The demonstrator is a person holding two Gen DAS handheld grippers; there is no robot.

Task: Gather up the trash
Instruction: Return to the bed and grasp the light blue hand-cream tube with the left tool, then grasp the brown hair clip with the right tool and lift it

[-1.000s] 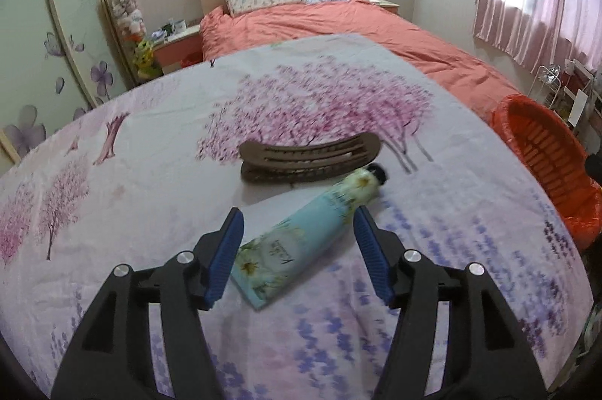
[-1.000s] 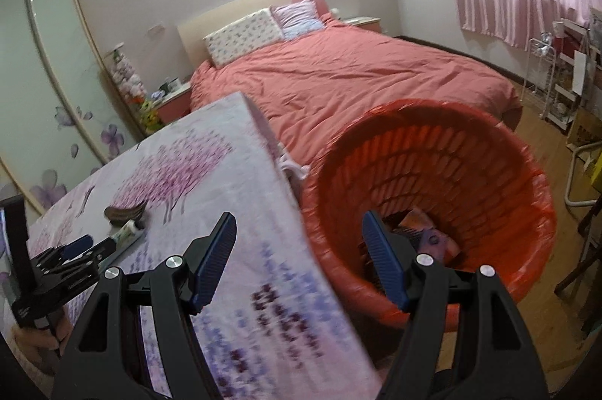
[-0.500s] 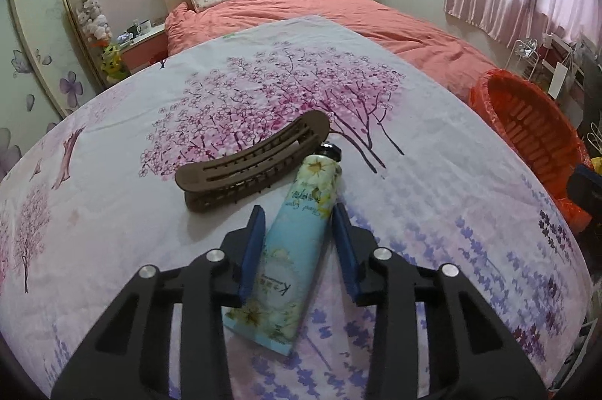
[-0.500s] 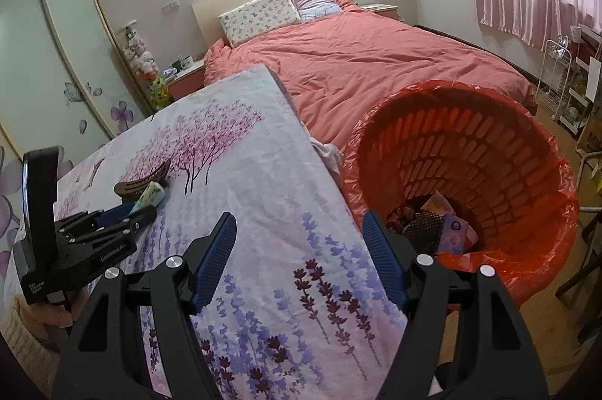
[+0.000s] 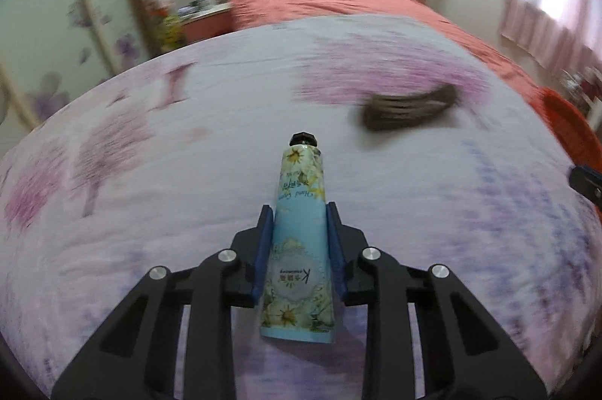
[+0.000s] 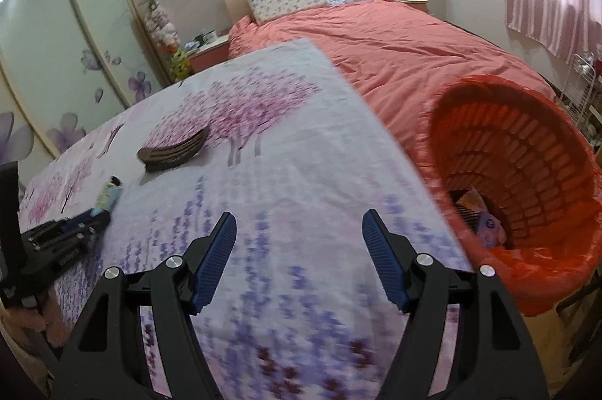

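My left gripper (image 5: pixel 299 212) is shut on a pale blue flowered hand cream tube (image 5: pixel 299 234), black cap pointing away, over the flowered table cloth (image 5: pixel 188 193). The tube also shows in the right wrist view (image 6: pixel 108 195), held by the left gripper (image 6: pixel 96 214) at the far left. A brown hair clip (image 5: pixel 408 106) lies on the cloth beyond and to the right; it shows in the right wrist view too (image 6: pixel 173 150). My right gripper (image 6: pixel 299 229) is open and empty above the cloth's near right part. The red trash basket (image 6: pixel 526 144) stands to its right, with wrappers inside.
A bed with a salmon cover (image 6: pixel 395 50) lies beyond the table. A wardrobe with flower-print doors (image 6: pixel 56 61) is at the left. A wire rack (image 6: pixel 579 84) stands by the curtain at the right. The basket's rim shows at the right edge (image 5: pixel 572 121).
My left gripper closed on the tube, lifted it and swung left; the hair clip now sits to the right. My right gripper moved left from the basket to over the table.
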